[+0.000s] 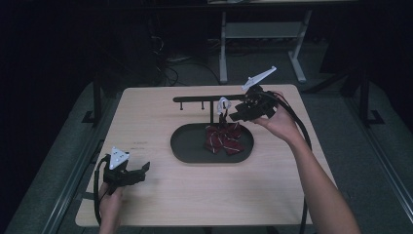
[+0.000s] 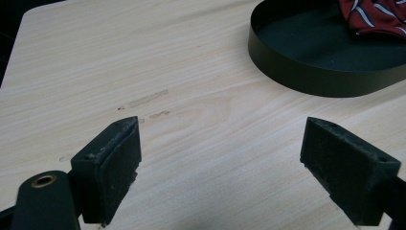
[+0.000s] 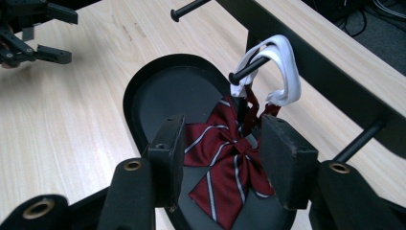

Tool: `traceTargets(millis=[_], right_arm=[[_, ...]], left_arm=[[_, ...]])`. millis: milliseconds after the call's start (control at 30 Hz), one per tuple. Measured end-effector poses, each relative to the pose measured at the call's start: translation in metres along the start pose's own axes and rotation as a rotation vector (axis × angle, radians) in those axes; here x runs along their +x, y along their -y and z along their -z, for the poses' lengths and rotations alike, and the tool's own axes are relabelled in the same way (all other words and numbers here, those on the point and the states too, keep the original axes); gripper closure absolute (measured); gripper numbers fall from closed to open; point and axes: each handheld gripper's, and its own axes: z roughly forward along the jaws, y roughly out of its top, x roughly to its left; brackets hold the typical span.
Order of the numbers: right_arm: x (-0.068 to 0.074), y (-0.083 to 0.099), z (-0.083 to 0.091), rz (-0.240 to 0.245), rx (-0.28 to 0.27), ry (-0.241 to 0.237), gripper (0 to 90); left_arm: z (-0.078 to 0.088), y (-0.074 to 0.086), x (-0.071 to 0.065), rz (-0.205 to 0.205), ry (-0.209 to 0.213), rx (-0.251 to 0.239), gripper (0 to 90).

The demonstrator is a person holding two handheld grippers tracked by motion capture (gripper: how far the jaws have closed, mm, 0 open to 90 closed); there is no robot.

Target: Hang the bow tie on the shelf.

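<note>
Bow tie (image 3: 225,158) hangs by white strap (image 3: 282,72) from rack peg (image 3: 249,69), resting in black tray (image 1: 187,146); lies at 12 o'clock of right gripper (image 3: 220,153), jaws spread, empty, nearer; left gripper (image 2: 222,167) released, far at 7 o'clock

My left gripper (image 1: 141,170) sits low at about 7 o'clock, jaws wide apart. My right gripper (image 1: 233,116) is up at 1 o'clock, arm stretched out, jaws parted too.
</note>
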Motion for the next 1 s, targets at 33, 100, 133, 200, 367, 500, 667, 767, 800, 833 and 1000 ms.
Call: traceTargets(millis=[33,100,133,200,367,500,667,767,800,833,1000], right_arm=[[0.0,0.001,0.0,0.002,-0.004,0.0,50.4],[0.001,0.004,0.001,-0.004,-0.011,-0.005,50.3],[0.001,0.005,0.002,-0.005,-0.012,-0.007,50.2],[0.001,0.007,0.003,-0.007,-0.015,-0.008,50.2],[0.003,0.013,0.006,-0.012,-0.015,-0.009,50.0],[0.003,0.019,0.007,-0.014,-0.019,-0.016,49.7],[0.004,0.025,0.008,-0.026,-0.02,-0.016,49.7],[0.003,0.029,0.009,-0.023,-0.025,-0.016,49.7],[0.003,0.029,0.01,-0.03,-0.02,-0.018,49.5],[0.003,0.031,0.009,-0.024,-0.021,-0.017,49.4],[0.003,0.038,0.012,-0.031,-0.028,-0.019,49.3]], left_arm=[[0.0,0.0,0.0,0.0,-0.001,-0.001,13.5],[0.0,0.0,0.0,0.004,-0.001,-0.001,13.5],[0.0,0.0,0.0,0.005,-0.002,-0.003,13.5],[0.0,0.0,0.0,0.006,-0.002,-0.004,13.5],[0.001,0.0,0.0,0.007,-0.003,-0.002,13.5],[0.001,0.0,0.0,0.008,-0.004,-0.004,13.5],[0.001,0.0,0.0,0.008,-0.006,-0.003,13.5],[0.002,0.0,0.0,0.004,-0.008,-0.004,13.5],[0.002,0.0,0.001,0.005,-0.009,-0.005,13.6],[0.002,0.0,0.001,0.004,-0.009,-0.005,13.5],[0.003,0.0,0.001,0.003,-0.008,-0.006,13.6]])
